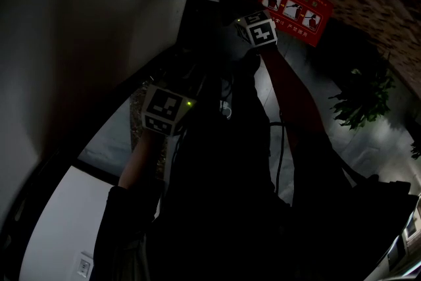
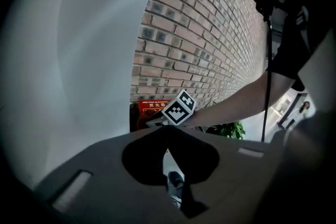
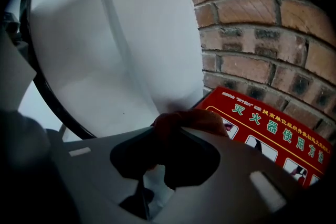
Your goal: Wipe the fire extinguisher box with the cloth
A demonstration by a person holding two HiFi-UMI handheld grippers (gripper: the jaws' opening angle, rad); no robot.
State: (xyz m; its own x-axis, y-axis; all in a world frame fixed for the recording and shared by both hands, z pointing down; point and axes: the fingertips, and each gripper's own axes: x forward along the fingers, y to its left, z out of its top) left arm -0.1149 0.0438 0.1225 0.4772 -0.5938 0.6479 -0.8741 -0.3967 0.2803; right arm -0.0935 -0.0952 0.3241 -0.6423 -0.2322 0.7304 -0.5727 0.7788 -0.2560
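The red fire extinguisher box [image 3: 268, 136] with pictograms and green lettering stands against a brick wall; it also shows dimly at the top of the head view [image 1: 284, 2]. My right gripper [image 3: 160, 135] is shut on a reddish-brown cloth [image 3: 191, 119], which bunches at its tips by the box's left corner. Its marker cube [image 1: 258, 29] sits just below the box. My left gripper [image 2: 167, 132] is shut with nothing in it, held back and lower, and its marker cube [image 1: 166, 108] shows on the left. From it I see the right gripper's cube [image 2: 178, 108] before the box [image 2: 149, 106].
A white wall or pillar [image 3: 131, 34] rises left of the box, and the brick wall [image 2: 210, 34] runs right. A green potted plant [image 1: 358, 99] stands on the shiny floor right of the box. Cables hang along the person's arm [image 2: 269, 60].
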